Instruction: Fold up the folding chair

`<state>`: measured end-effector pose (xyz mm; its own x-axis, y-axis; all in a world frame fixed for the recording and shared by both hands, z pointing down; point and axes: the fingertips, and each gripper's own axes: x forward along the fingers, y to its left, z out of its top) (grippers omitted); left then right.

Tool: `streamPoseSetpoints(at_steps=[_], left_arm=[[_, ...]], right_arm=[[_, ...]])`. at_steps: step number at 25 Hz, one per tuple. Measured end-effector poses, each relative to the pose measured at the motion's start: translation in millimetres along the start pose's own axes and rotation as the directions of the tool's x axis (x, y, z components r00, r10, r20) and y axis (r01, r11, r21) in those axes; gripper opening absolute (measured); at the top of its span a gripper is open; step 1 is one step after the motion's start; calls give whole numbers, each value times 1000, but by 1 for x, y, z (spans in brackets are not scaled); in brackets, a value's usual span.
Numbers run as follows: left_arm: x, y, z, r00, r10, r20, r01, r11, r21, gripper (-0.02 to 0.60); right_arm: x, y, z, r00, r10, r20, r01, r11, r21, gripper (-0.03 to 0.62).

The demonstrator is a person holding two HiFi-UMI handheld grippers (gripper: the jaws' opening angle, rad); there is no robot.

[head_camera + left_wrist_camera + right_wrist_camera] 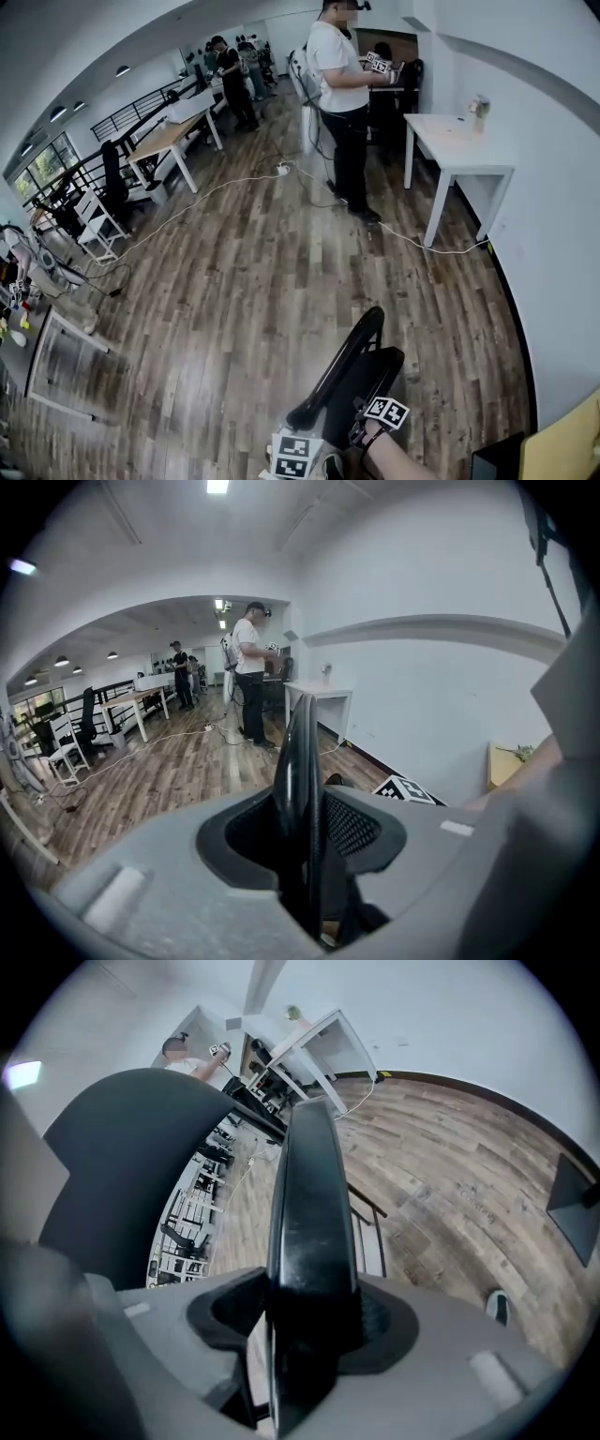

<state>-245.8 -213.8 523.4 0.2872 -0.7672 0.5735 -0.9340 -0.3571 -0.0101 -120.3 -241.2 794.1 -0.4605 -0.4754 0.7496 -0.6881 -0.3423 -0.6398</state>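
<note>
1. Head view: A wood-plank floor is seen running through a long room, which is closed on the right by a white wall. The black folding chair is held at the near edge, right of centre, with its tubular frame and dark panel close together. The left gripper and right gripper are set at its near end, and a forearm is seen just behind the right one. A wide stretch of bare floor is seen between the chair and a standing person far off. A white table is placed against the far right wall. Desks are ranged far left, and a cable is trailed across the far floor. The wall is found near the chair's right side.

2. Left gripper view: The left gripper is clamped on a thin black edge of the folding chair, which is seen upright between the jaws. A marker cube is shown just to its right. Open floor is seen to the left, while the right is closed by the wall.

3. Right gripper view: The right gripper is pinched on a broad black bar of the folding chair, and a dark rounded panel is seen at the left. Bare floor is shown to the right, with a shoe at the near right.
</note>
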Motion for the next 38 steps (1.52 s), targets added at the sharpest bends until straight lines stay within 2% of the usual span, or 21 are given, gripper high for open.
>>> streamPoseSetpoints(at_steps=[8, 17, 21, 23, 25, 27, 38], left_arm=[[-15, -26, 1, 999, -7, 39, 5, 999, 39, 140], [-11, -26, 4, 999, 16, 41, -19, 998, 54, 140], [-9, -21, 3, 998, 44, 50, -48, 997, 68, 142], [-10, -17, 3, 996, 64, 58, -69, 994, 83, 145], [-11, -16, 5, 996, 69, 61, -75, 992, 101, 146], [-11, -21, 6, 997, 58, 59, -65, 990, 122, 146], [-11, -59, -1, 997, 49, 58, -59, 981, 185, 146]], right_arm=[[15, 62, -12, 1000, 18, 5, -18, 1000, 0, 227], [28, 78, -8, 1000, 4, 18, -4, 1000, -10, 227], [28, 89, -10, 996, 90, -2, -90, 996, 10, 235], [26, 99, -12, 988, 154, -8, -154, 988, 12, 296], [23, 103, -12, 980, 197, -9, -197, 980, 16, 330], [16, 97, -10, 977, 212, 2, -212, 977, 15, 347], [-46, 33, 8, 976, 213, 50, -214, 977, 16, 347]])
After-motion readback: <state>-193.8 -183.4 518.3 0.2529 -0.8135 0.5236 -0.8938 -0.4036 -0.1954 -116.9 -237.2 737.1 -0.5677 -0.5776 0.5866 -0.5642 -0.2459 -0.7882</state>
